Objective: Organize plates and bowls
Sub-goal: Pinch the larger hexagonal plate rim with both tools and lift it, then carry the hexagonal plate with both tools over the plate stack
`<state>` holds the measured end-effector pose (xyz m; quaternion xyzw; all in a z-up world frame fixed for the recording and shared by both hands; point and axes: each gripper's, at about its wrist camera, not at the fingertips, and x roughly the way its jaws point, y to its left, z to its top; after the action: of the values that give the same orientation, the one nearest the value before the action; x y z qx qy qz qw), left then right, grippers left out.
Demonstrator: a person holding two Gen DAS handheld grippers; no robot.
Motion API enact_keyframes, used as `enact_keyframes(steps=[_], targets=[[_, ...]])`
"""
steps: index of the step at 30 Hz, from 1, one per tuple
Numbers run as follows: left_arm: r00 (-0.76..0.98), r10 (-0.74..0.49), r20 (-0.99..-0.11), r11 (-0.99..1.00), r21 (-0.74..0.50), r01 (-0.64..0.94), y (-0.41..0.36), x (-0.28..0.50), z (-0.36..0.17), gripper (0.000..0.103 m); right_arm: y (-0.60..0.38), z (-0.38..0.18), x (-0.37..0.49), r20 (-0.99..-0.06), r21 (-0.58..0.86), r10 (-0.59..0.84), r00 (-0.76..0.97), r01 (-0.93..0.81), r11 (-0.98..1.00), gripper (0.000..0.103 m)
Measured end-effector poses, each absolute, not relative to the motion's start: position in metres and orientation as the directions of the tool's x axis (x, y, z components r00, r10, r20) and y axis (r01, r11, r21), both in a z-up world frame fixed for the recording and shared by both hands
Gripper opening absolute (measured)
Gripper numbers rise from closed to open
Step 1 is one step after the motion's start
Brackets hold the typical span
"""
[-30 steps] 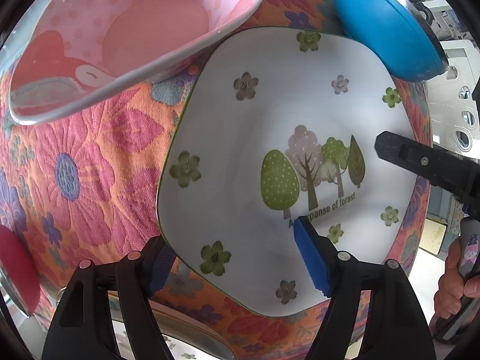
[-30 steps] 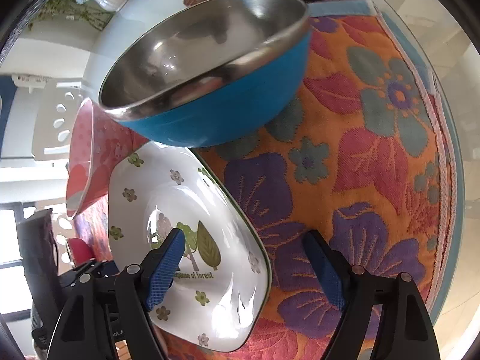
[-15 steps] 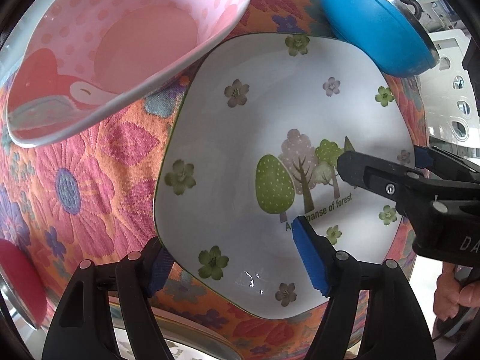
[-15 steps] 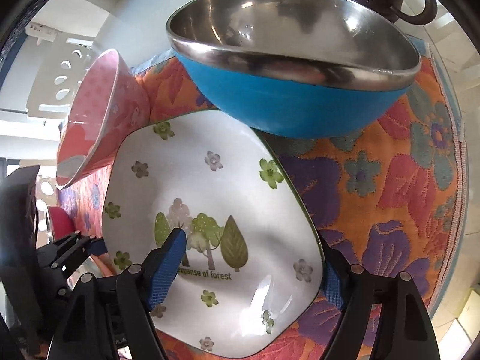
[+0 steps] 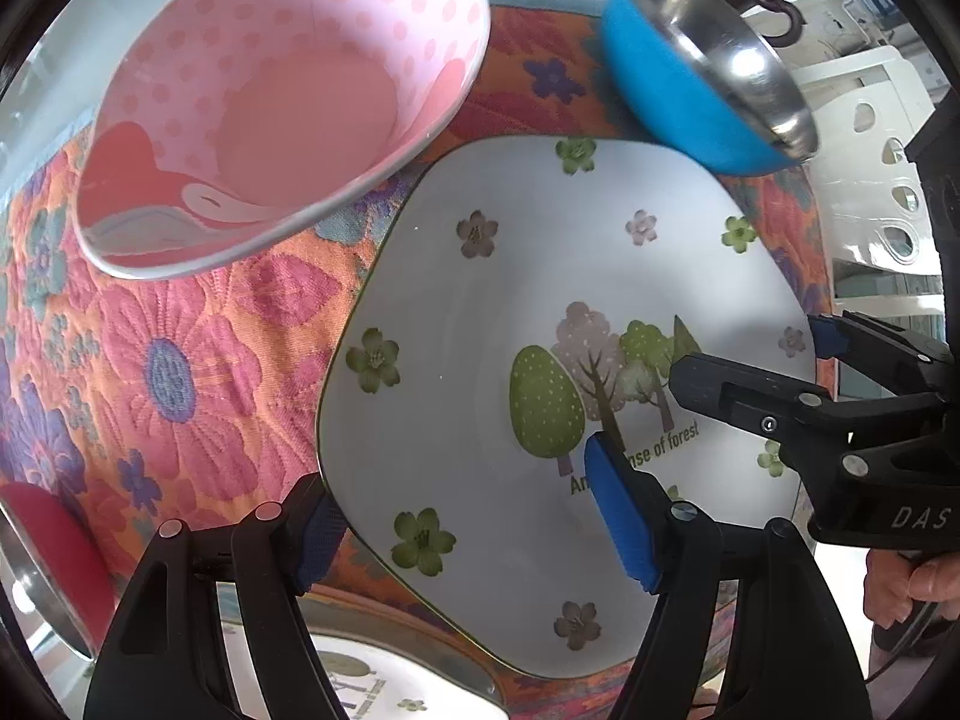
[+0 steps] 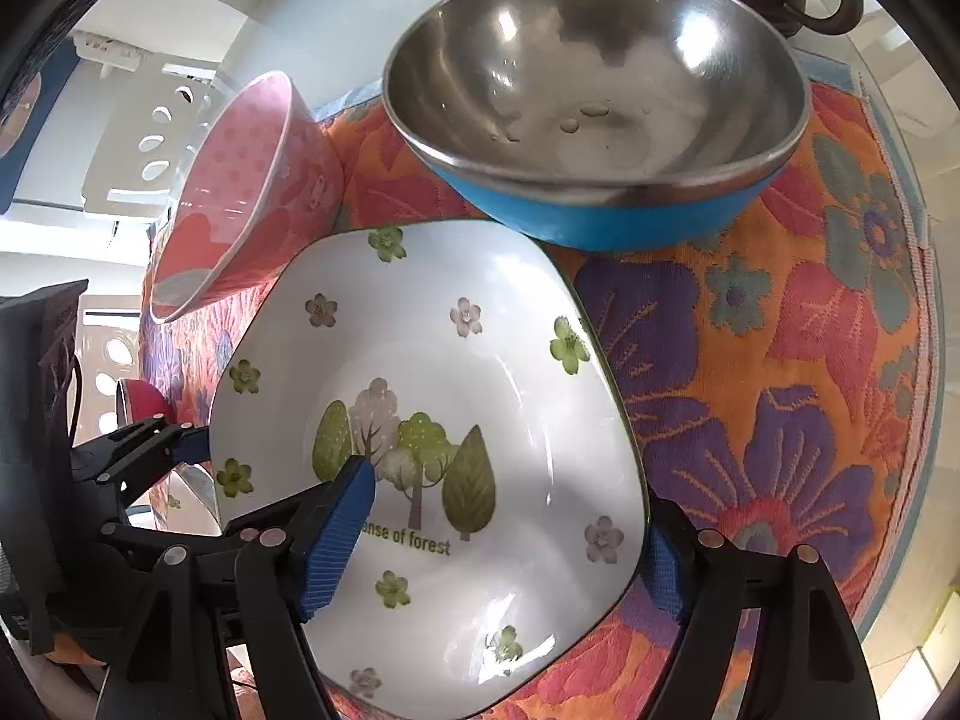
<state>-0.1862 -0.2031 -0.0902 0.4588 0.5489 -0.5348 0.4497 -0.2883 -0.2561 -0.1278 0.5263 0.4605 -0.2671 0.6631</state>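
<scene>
On the floral cloth (image 6: 780, 360), my left claw (image 5: 468, 516) and right claw (image 6: 498, 534) each straddle, wide open, the forest plate's (image 6: 432, 360) rim at 6 o'clock.

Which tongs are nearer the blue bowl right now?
Right. The right tongs straddle the forest plate's edge on the side toward the blue bowl; the left tongs straddle the plate's opposite edge.

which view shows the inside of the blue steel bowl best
The right wrist view: the blue steel bowl faces the camera, so its whole shiny interior shows, with droplets at the bottom. In the left wrist view the bowl sits at the frame's top right, seen mostly from its blue outside, with only a sliver of the steel interior.
</scene>
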Motion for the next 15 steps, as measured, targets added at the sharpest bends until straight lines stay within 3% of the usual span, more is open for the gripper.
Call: enact_keyframes(steps=[15], targets=[[-0.154,-0.031,-0.987,0.04,-0.156,0.987,-0.187,-0.17,-0.052,0.071,-0.23,-0.09,-0.296,-0.877,0.475,0.085,0.473,0.825,0.307,0.077]])
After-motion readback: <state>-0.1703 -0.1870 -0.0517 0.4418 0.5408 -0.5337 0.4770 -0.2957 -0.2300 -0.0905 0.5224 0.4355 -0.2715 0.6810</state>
